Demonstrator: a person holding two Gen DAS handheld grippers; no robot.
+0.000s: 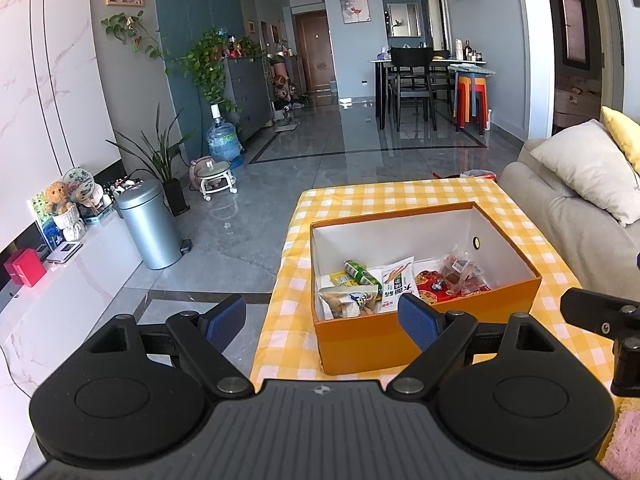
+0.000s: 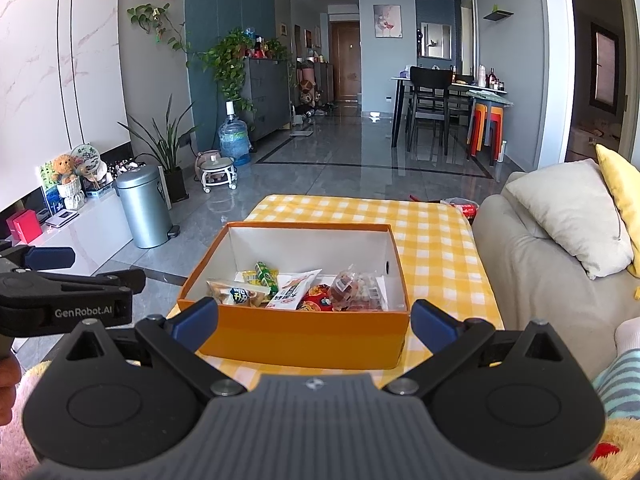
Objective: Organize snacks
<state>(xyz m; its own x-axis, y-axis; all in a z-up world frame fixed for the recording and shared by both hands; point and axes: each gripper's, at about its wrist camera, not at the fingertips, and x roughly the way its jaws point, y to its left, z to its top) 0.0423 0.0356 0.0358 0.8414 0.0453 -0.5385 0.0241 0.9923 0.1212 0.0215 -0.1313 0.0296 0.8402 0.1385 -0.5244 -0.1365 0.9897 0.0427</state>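
Nearest in each wrist view is the gripper's own black body with 2 blue-padded fingers. The left gripper has its fingers spread wide and grasps nothing; it hangs over the near left corner of the box, with 1 pad in front of the box's near wall and the other out over the floor. The right gripper is likewise spread wide and empty, its 2 pads flanking the near wall of the box without touching it.

The orange box is open-topped, white inside, and sits on a table with a yellow checked cloth. All the snacks lie inside it, along the near side: a clear bag at the left, a green pack behind it, a white pack in the middle, a red packet beneath that, and a clear bag of reddish pieces at the right.

Right of the table stands a grey sofa with a pale cushion. Left, on the floor, is a silver bin. Far back are a dining table and chairs.
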